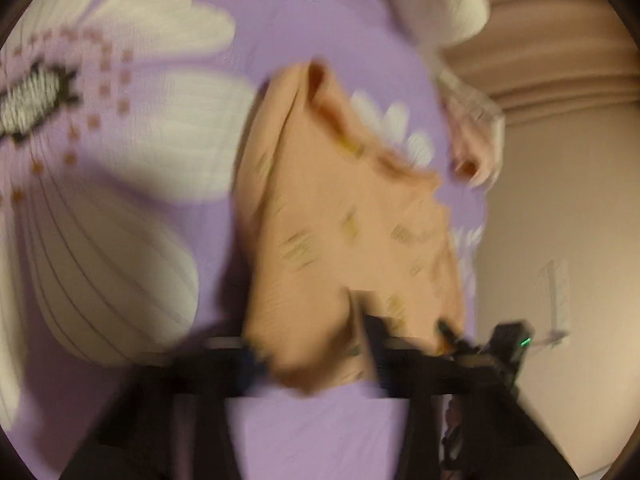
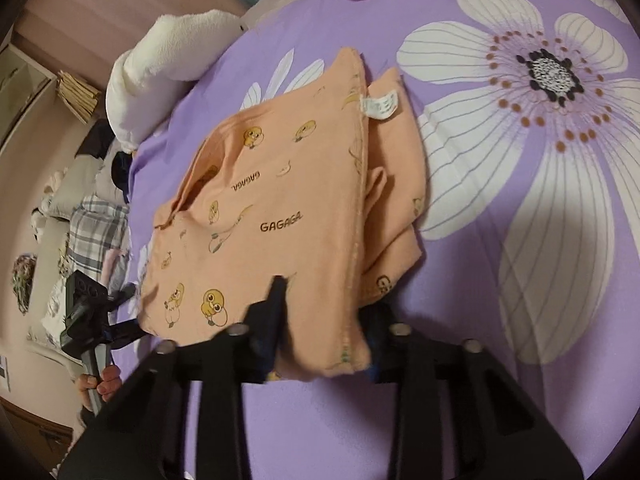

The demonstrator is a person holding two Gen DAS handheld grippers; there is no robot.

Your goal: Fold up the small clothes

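The left hand-held gripper (image 1: 316, 344) pinched the near edge of the small orange shirt (image 2: 280, 208), which lay half-folded near the bed (image 2: 500, 280) edge. The right hand-held gripper (image 2: 324, 336) pinched it too. Next, both should probably fold it over.

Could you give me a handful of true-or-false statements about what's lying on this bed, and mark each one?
1. The peach cotton garment with duck prints lies on a purple bedsheet with large white flowers. True.
2. The garment reads "GAGAGA". True.
3. The garment is spread out flat in one layer. False: it is folded, layers overlapping.
4. A white fluffy pillow sits on top of the garment. False: it lies apart, at the bed's edge.
5. A small white label shows on the garment. True.
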